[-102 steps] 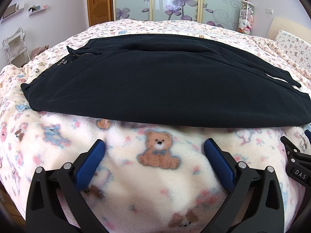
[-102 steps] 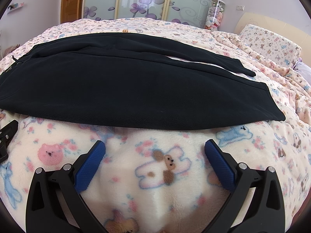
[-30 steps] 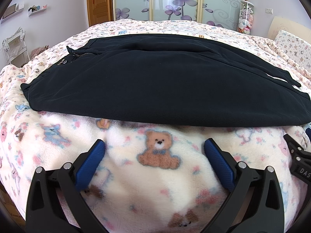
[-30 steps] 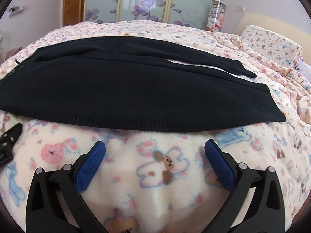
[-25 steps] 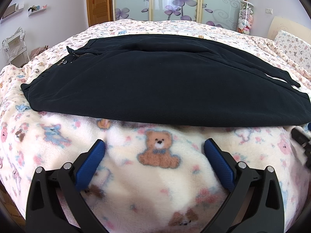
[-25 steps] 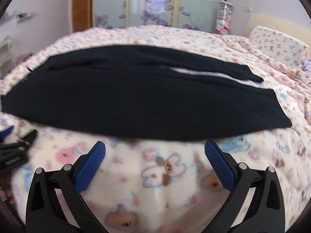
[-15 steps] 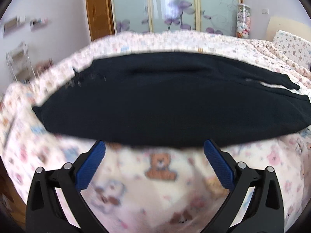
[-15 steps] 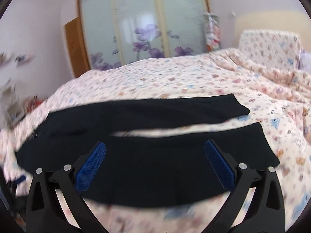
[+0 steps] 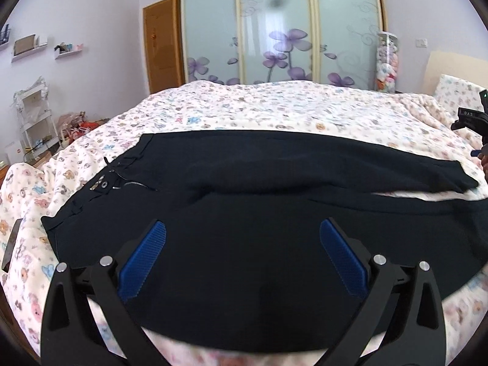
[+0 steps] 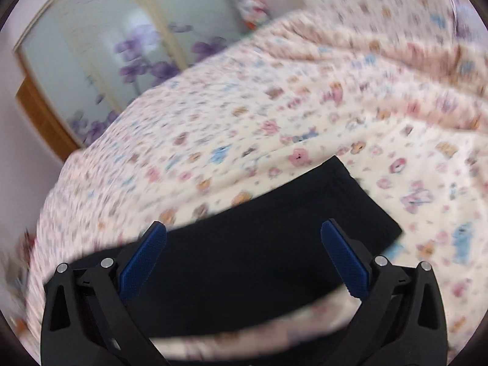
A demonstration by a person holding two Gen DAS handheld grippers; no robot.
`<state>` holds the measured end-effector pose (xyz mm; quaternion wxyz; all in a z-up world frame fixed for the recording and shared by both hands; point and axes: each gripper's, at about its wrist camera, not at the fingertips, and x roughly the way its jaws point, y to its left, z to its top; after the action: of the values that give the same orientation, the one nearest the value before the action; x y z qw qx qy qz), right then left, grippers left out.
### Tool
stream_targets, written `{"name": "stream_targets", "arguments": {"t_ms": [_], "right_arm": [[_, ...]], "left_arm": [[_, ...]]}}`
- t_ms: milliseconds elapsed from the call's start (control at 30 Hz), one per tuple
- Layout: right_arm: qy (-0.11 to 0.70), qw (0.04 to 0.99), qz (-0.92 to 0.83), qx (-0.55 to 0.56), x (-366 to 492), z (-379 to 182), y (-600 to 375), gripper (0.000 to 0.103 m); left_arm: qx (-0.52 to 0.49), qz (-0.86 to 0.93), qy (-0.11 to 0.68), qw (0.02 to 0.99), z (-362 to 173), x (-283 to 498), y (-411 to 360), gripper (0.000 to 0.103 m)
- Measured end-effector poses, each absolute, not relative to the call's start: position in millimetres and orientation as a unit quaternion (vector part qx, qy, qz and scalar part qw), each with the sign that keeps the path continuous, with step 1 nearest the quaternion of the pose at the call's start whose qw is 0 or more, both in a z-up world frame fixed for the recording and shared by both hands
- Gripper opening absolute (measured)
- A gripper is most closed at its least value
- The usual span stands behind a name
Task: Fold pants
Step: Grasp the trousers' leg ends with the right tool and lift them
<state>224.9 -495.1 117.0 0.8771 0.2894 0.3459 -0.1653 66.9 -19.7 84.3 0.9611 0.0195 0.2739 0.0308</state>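
Observation:
Black pants (image 9: 274, 213) lie flat across the bed, waistband at the left, legs running to the right. My left gripper (image 9: 242, 244) is open and empty, held above the near leg close to the seat. My right gripper (image 10: 243, 245) is open and empty above the far leg's cuff end (image 10: 305, 228); that view is blurred. The right gripper's black body also shows at the right edge of the left wrist view (image 9: 471, 119).
The bed is covered by a cream blanket with bear prints (image 9: 274, 103). A pillow (image 9: 457, 91) lies at the right. Sliding wardrobe doors with purple flowers (image 9: 280, 30) stand behind the bed. Shelves and clutter (image 9: 33, 116) stand at the left.
Both grippers have risen from the blanket's near edge and moved forward over the pants. The right gripper has swung right toward the cuffs. Both stay open.

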Motion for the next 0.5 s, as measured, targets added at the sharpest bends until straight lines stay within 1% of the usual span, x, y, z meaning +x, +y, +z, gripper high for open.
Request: {"name": "stream_targets", "arguments": {"t_ms": [33, 100, 167, 233, 500], "right_arm": [[0.351, 0.87, -0.173, 0.301, 233, 112, -501, 0.101], [0.371, 0.85, -0.211, 0.31, 255, 96, -514, 0.093], [0.395, 0.836, -0.257, 0.281, 270, 85, -515, 0.072], [0.409, 0.822, -0.299, 0.26, 282, 75, -515, 0.065], [0.424, 0.796, -0.344, 0.26, 313, 54, -507, 0.065]], "left_arm": [[0.021, 0.038, 0.269, 0.962, 82, 70, -20, 0.101], [0.025, 0.045, 0.259, 0.964, 79, 71, -19, 0.101], [0.032, 0.05, 0.253, 0.966, 76, 71, -21, 0.101], [0.037, 0.051, 0.253, 0.965, 72, 72, -23, 0.101], [0.039, 0.041, 0.265, 0.963, 64, 75, -23, 0.101]]}}
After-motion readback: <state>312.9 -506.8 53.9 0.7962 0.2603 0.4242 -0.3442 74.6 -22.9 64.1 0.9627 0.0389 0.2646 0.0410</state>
